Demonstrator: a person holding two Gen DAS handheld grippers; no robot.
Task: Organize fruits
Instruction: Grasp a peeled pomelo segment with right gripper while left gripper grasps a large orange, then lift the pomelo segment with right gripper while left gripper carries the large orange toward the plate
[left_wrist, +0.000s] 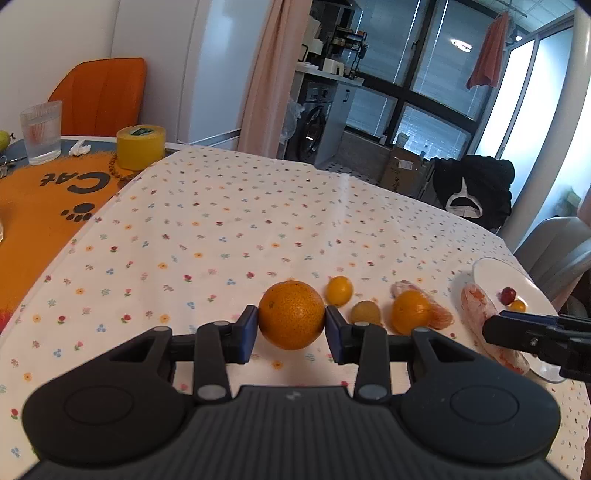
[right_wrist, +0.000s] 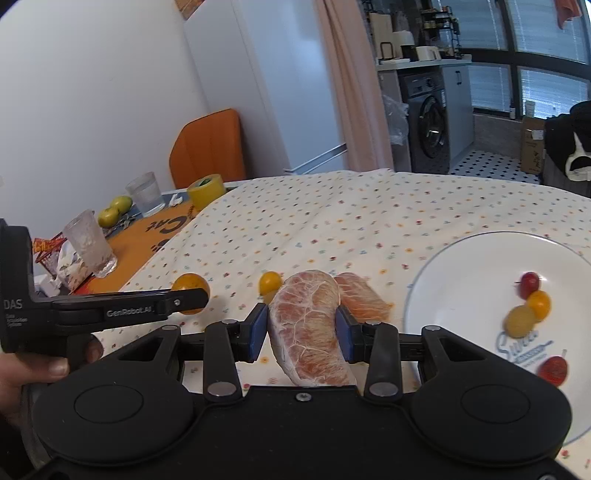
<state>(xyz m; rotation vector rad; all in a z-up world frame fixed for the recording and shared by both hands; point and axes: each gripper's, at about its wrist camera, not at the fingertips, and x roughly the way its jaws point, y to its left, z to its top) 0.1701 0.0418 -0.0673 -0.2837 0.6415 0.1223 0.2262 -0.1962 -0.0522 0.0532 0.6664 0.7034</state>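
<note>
A large orange (left_wrist: 291, 314) sits between the blue pads of my left gripper (left_wrist: 291, 334), which is shut on it just over the flowered tablecloth. To its right lie a small yellow fruit (left_wrist: 339, 290), a dull yellow one (left_wrist: 365, 313) and a partly peeled tangerine (left_wrist: 410, 311). My right gripper (right_wrist: 303, 332) is shut on a peeled pink pomelo segment (right_wrist: 310, 325). A second segment (right_wrist: 364, 297) lies on the cloth behind it. Right of that, a white plate (right_wrist: 480, 258) holds a red cherry tomato (right_wrist: 529, 284) and several other small fruits.
At the far left, an orange mat (left_wrist: 33, 206) carries a ribbed glass (left_wrist: 40, 131), a yellow tape roll (left_wrist: 140, 146), a second glass (right_wrist: 90, 245) and green apples (right_wrist: 114, 210). An orange chair (left_wrist: 99, 96) stands behind it. A person's hand (right_wrist: 37, 365) holds the left gripper.
</note>
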